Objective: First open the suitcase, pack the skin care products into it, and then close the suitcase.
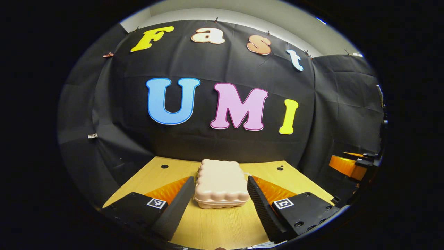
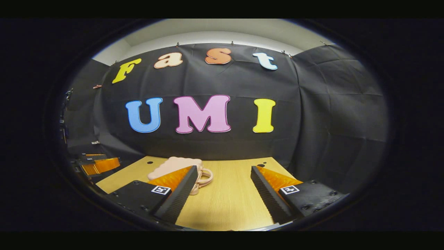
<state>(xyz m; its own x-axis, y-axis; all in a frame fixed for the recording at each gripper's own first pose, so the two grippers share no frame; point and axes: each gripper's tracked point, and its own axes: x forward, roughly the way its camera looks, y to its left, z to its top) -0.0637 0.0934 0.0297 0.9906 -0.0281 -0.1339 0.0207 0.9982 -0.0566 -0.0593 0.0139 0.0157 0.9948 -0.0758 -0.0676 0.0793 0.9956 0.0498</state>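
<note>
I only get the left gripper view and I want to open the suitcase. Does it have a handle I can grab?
Observer: Yes. In the right gripper view the suitcase has a looped handle sticking out of its side, low over the table.
Operator: Is the right gripper holding that handle?
Observer: No. The right gripper is open, with bare table between its fingers. The handle sits just beside one finger, which hides part of the suitcase.
</note>
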